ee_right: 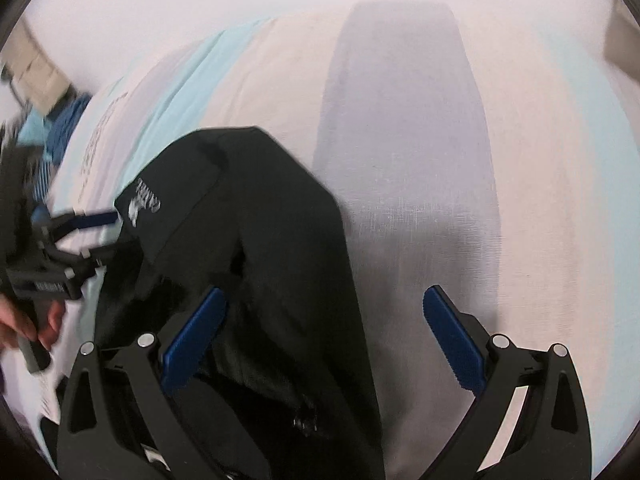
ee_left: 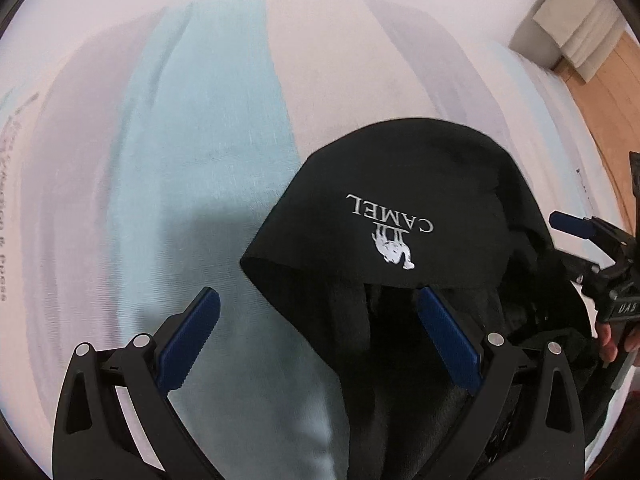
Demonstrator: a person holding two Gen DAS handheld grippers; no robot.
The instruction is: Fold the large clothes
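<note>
Here a black garment, marked with a white "CAMEL" logo, lies on a bed sheet striped in pale blue, lilac and cream. In the left wrist view the left gripper hangs over the near left part of the cloth with its blue pads spread wide; one finger stands over bare sheet, the other over dark fabric, and nothing is clamped between them. In the right wrist view the right gripper is likewise spread apart and holds nothing, its left finger above the garment and its right finger above the sheet. The cloth already forms a fairly compact block with straight far edges and a squared corner, which suggests that at least one fold is made. The near portion, however, looks rumpled and layered unevenly, with a small metal fastener showing, so further folding or smoothing probably remains. Whether the lower end of the garment is tidy cannot be told, since it runs out of view beneath both tools.
</note>
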